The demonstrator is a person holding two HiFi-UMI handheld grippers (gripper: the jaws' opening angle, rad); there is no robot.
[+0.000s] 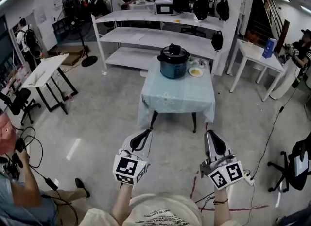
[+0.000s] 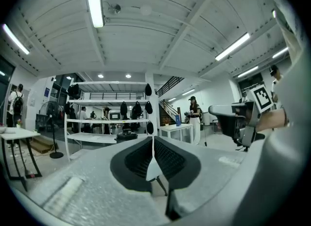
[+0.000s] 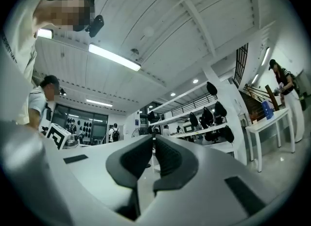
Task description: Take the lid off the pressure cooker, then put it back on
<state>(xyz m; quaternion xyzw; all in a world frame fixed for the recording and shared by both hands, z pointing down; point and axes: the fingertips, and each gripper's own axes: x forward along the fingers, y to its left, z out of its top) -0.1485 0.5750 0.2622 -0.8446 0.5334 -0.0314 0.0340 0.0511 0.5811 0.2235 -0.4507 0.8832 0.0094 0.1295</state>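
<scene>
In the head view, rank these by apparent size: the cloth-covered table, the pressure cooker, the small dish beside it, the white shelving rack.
1. white shelving rack, largest even though it stands farthest away
2. cloth-covered table
3. pressure cooker
4. small dish

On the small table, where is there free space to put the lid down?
The front part of the table, from the pressure cooker to the near edge, is bare cloth across its full width. The back is crowded: the cooker and a small dish on its right fill most of it.
</scene>
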